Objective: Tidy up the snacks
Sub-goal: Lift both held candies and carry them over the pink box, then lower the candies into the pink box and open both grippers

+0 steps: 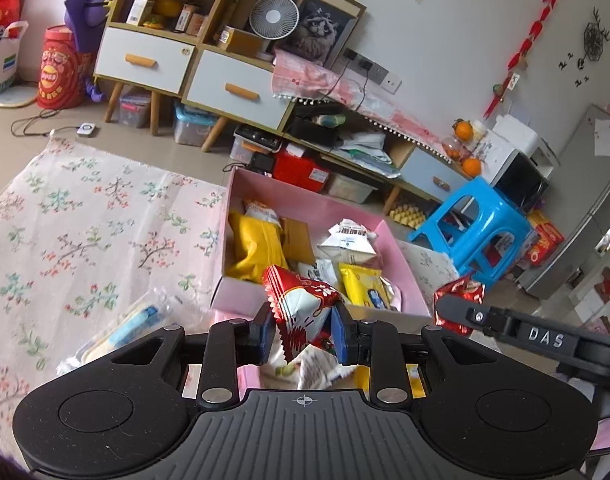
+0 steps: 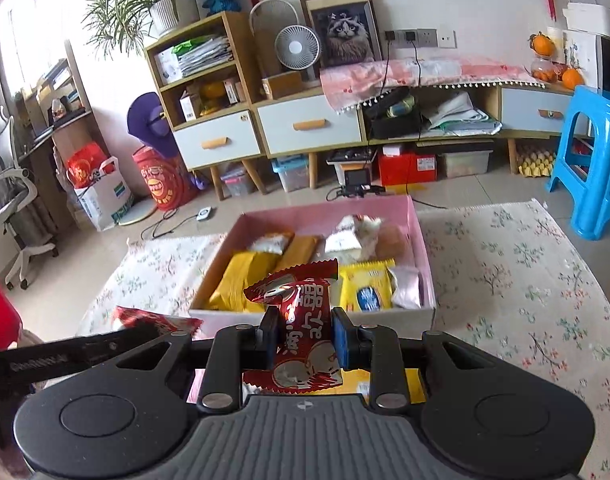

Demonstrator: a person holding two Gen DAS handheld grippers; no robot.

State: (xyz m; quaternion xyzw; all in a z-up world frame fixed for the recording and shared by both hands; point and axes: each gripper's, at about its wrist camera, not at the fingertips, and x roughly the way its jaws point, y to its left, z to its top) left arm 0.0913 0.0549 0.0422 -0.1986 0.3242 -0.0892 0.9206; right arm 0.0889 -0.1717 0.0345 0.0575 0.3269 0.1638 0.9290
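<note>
Left wrist view: the left gripper (image 1: 304,330) is clamped on a red-and-white snack packet (image 1: 301,306), its two blue pads pressing the packet from either side. The packet stands tilted, its crimped red end up, just in front of the near wall of the pink box (image 1: 241,300). The box sits on a floral cloth (image 1: 85,216) spread over the floor. Inside the box lie a yellow pouch (image 1: 257,248) at the left, a white packet (image 1: 349,242) toward the back right, and a yellow packet with a blue mark (image 1: 363,286) at the near right. A clear-wrapped item with blue print (image 1: 133,326) lies on the cloth left of the box's near corner. At the right edge the other gripper's arm enters, with a red foil packet (image 1: 459,294) at its tip. A blue plastic stool (image 1: 471,236) stands on the floor beyond the box.

Right wrist view: the right gripper (image 2: 303,338) is closed around a red foil snack packet (image 2: 301,320) printed with white characters; the packet is held upright between the pads and stands above the near edge of the pink box (image 2: 313,314). Yellow and white packets fill the box behind it. At the lower left, the left gripper's arm crosses the frame with its red packet (image 2: 157,322) showing above it. White-fronted drawers (image 2: 309,126) line the wall behind.
</note>
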